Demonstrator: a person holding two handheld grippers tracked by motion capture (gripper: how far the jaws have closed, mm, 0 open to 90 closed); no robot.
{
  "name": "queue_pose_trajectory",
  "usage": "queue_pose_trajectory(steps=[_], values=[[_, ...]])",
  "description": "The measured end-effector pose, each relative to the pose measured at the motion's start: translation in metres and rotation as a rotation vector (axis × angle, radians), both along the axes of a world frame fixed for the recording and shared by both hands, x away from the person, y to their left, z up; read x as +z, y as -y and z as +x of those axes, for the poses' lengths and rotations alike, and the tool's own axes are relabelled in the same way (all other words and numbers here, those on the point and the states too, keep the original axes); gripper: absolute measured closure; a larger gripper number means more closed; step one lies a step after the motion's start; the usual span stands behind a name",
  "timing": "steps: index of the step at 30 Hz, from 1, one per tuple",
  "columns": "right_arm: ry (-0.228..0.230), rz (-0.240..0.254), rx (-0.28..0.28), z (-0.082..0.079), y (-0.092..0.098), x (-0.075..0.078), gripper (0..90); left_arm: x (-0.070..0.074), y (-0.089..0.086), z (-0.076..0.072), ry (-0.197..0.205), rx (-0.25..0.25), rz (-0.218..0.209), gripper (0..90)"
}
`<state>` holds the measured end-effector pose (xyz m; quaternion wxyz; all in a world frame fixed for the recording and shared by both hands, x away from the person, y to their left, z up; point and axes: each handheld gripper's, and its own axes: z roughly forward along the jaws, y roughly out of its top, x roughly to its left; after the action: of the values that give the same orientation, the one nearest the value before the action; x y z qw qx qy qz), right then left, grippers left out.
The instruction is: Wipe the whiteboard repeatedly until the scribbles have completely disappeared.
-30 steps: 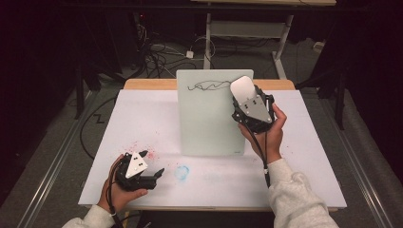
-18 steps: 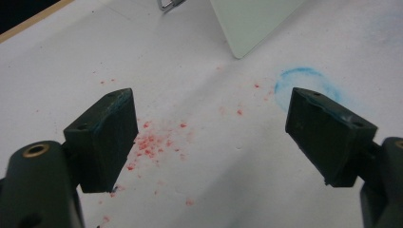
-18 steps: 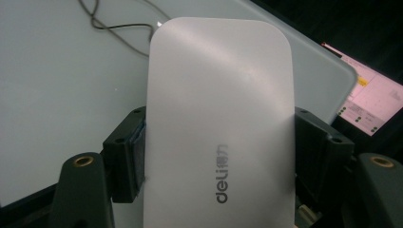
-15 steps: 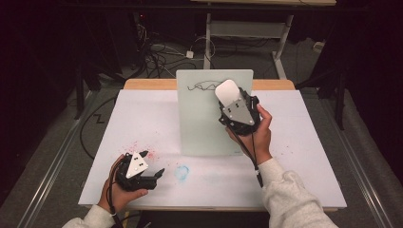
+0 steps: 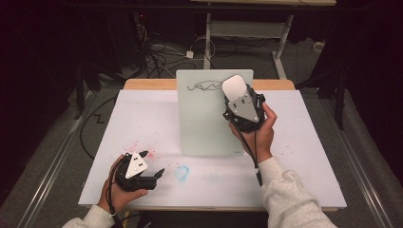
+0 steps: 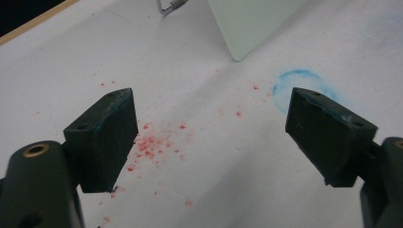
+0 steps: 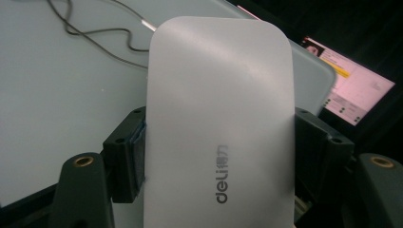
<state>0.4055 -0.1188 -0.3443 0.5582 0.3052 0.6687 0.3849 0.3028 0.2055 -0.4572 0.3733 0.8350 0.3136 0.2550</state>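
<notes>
A pale green-white board lies on the table, with a black scribble along its far edge. My right gripper hovers over the board's far right corner, shut on a white eraser that sits at the scribble's right end. In the right gripper view the eraser, marked "deli", is clamped between both jaws of this gripper, and the scribble runs past its upper left. My left gripper rests near the table's front left. Its jaws stand wide open over bare table in the left gripper view.
The white table cover carries red specks and a blue ring smudge beside the left gripper. The smudge and the board's corner lie ahead of it. Cables and a desk frame stand beyond the far edge.
The right gripper carried the eraser left along the board's far edge, then came back a little to the right. The left gripper has stayed still.
</notes>
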Motion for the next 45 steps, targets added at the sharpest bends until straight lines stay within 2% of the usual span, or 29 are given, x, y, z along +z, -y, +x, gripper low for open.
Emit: queue_pose_trajectory(steps=[3, 10, 17, 21, 25, 29, 35, 36, 37, 38, 40, 41, 45], values=[[-0.014, -0.012, 0.031, -0.001, -0.011, -0.001, 31.0, 0.000, 0.000, 0.001, 0.008, -0.004, 0.005, 17.3], [-0.026, -0.044, 0.057, -0.004, -0.028, -0.007, 31.0, 0.000, 0.000, 0.000, -0.002, -0.006, 0.000, 17.3], [-0.030, -0.075, 0.071, -0.007, -0.032, -0.015, 31.0, 0.000, 0.000, 0.000, 0.009, -0.011, 0.011, 17.4], [-0.030, -0.045, 0.046, -0.006, -0.021, -0.012, 31.0, 0.000, 0.000, -0.001, 0.000, -0.008, 0.005, 17.4], [-0.022, 0.002, 0.013, -0.002, -0.006, -0.003, 31.0, 0.000, 0.000, -0.001, -0.001, -0.009, 0.006, 17.4], [-0.024, 0.017, 0.010, 0.000, -0.004, 0.005, 31.0, 0.000, 0.000, -0.001, 0.012, -0.014, 0.012, 17.4], [-0.026, 0.015, 0.028, 0.002, -0.016, 0.010, 31.0, 0.000, 0.000, -0.001, 0.005, -0.012, 0.004, 17.4], [-0.027, 0.006, 0.031, 0.002, -0.020, 0.009, 31.0, 0.001, -0.001, -0.001, 0.018, -0.014, 0.006, 17.4], [-0.026, 0.002, 0.037, 0.002, -0.023, 0.009, 31.0, 0.001, -0.001, -0.002, 0.013, -0.012, 0.001, 17.5], [-0.030, -0.002, 0.046, 0.001, -0.027, 0.008, 31.0, 0.002, -0.001, -0.002, 0.029, -0.014, 0.001, 17.9], [-0.035, -0.015, 0.060, 0.000, -0.035, 0.006, 31.0, 0.002, -0.002, -0.003, 0.030, -0.009, -0.001, 18.3], [-0.037, -0.025, 0.068, 0.000, -0.038, 0.005, 31.0, 0.003, -0.002, -0.003, 0.045, -0.012, 0.000, 18.3], [-0.043, -0.060, 0.087, -0.003, -0.050, -0.003, 31.0, 0.003, -0.003, -0.003, 0.042, -0.012, 0.001, 18.3]])
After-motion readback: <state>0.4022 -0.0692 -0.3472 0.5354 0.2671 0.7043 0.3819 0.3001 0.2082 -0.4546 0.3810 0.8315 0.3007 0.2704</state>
